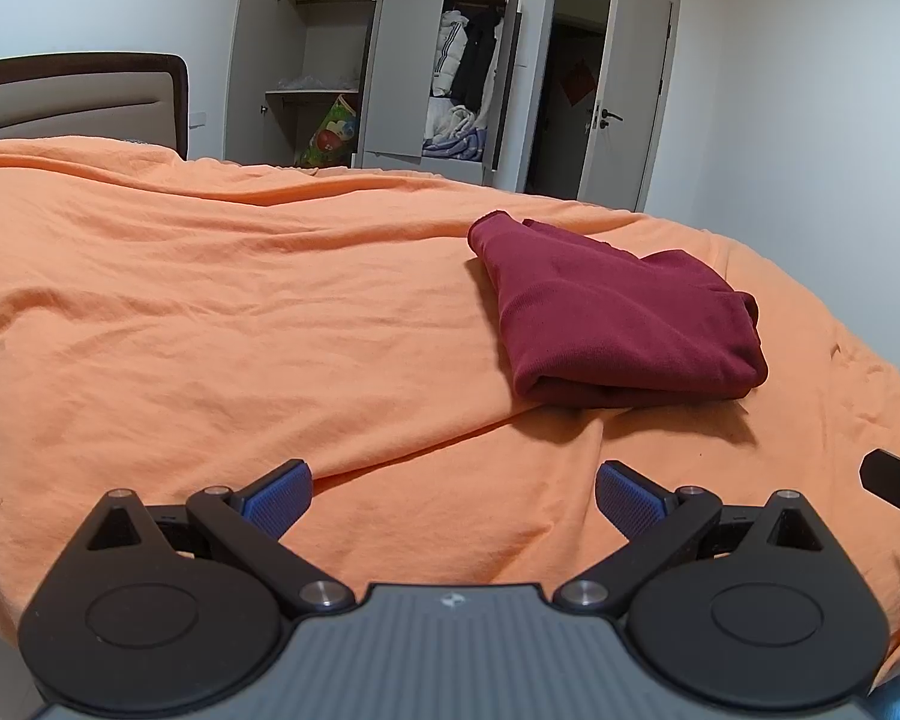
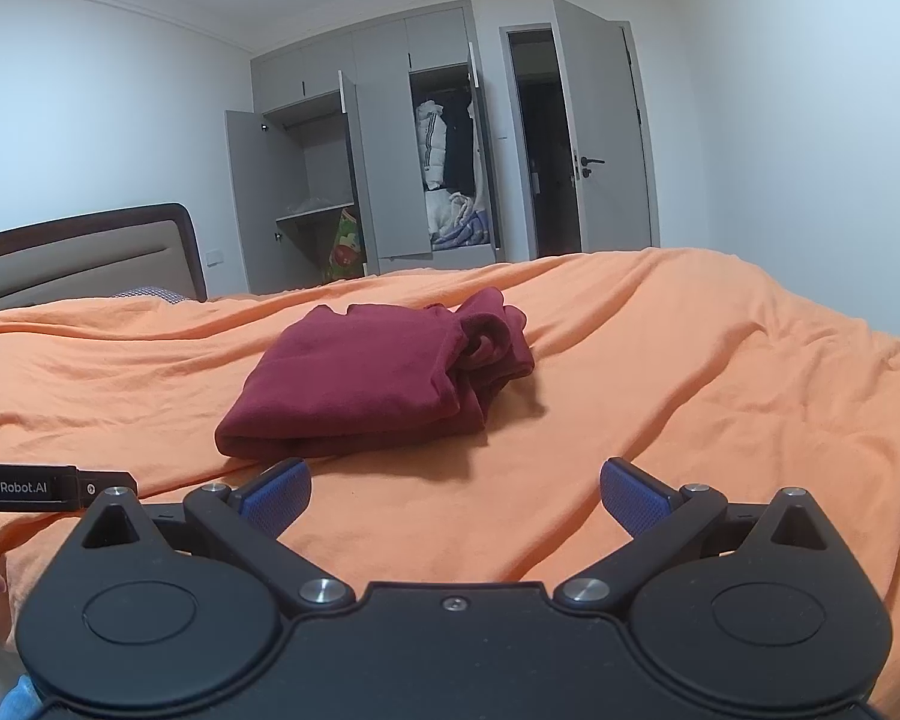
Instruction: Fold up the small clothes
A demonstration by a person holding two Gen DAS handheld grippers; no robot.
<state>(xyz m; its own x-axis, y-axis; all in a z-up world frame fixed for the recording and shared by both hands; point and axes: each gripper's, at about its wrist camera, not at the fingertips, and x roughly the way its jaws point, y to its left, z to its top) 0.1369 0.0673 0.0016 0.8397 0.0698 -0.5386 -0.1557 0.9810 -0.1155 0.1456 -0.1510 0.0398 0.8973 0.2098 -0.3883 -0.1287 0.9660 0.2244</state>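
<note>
Maroon garment (image 2: 366, 384) sits folded in a thick bundle on the orange bedspread (image 1: 210, 312), toward the bed's right edge and clear of both tools. Left gripper (image 1: 453, 495) hovers with fingers spread wide, empty; right gripper (image 2: 455, 495) likewise, wide and empty. It looks a soft, light knit, floppy and likely to slump. Best hold, I'd judge: pinch the near folded edge through all layers.

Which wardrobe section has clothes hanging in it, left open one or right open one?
The right open section, next to the room door: a white jacket and dark coats hang there. The left open section shows only a bare rail and shelf.
</note>
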